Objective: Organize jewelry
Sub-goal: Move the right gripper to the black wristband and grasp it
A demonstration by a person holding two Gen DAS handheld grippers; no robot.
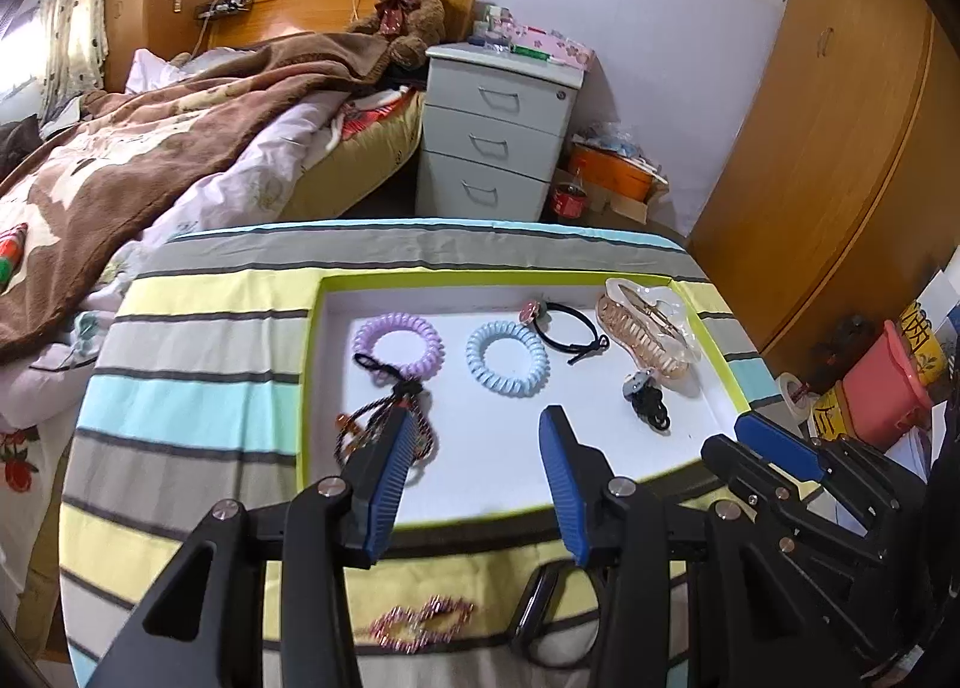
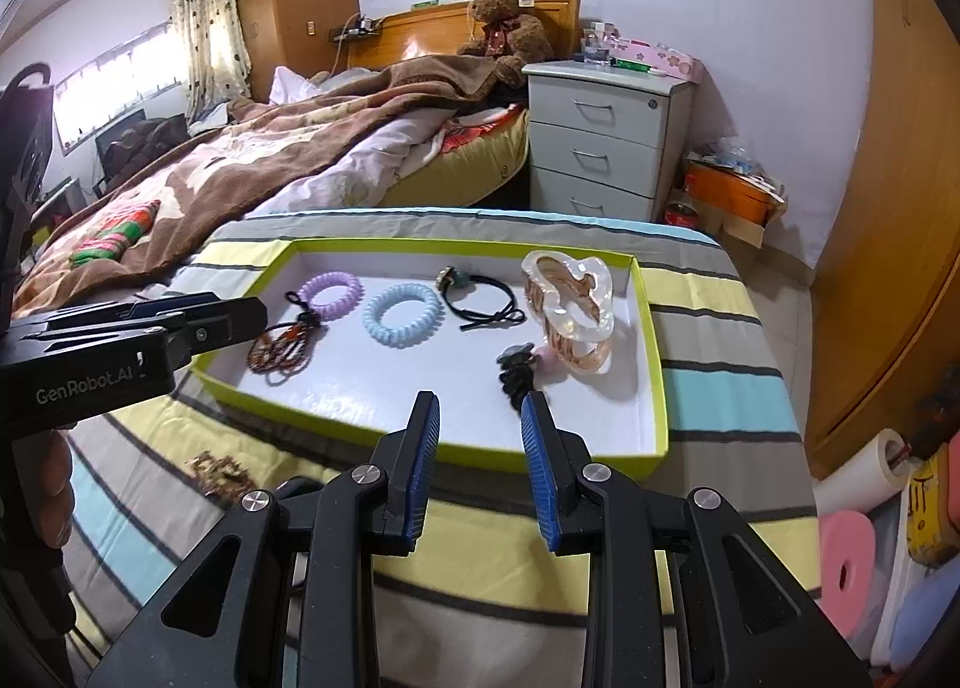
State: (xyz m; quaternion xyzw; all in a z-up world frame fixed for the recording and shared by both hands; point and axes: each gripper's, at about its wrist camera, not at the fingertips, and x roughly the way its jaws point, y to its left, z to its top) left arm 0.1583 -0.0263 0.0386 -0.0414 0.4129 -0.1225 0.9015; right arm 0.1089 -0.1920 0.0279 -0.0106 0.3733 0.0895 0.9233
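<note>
A green-rimmed white tray (image 1: 311, 376) lies on the striped cloth. It holds a purple coil tie (image 1: 398, 345), a blue coil tie (image 1: 506, 358), a black charm tie (image 1: 570, 328), a pink claw clip (image 1: 648, 328), a small black clip (image 1: 648, 403) and braided ties (image 1: 384, 424). My left gripper (image 1: 477, 412) hangs open over the tray's near half, its left finger beside the braided ties, nothing between the pads. My right gripper (image 2: 480, 397) is open and empty above the tray's near rim (image 2: 456, 457), just short of the black clip (image 2: 516, 373).
A pink beaded piece (image 1: 420, 622) and a black band (image 1: 540, 610) lie on the cloth in front of the tray. A bed (image 1: 150, 148) stands left, white drawers (image 1: 498, 130) behind, a wardrobe (image 1: 840, 148) and a pink bin (image 1: 888, 388) right.
</note>
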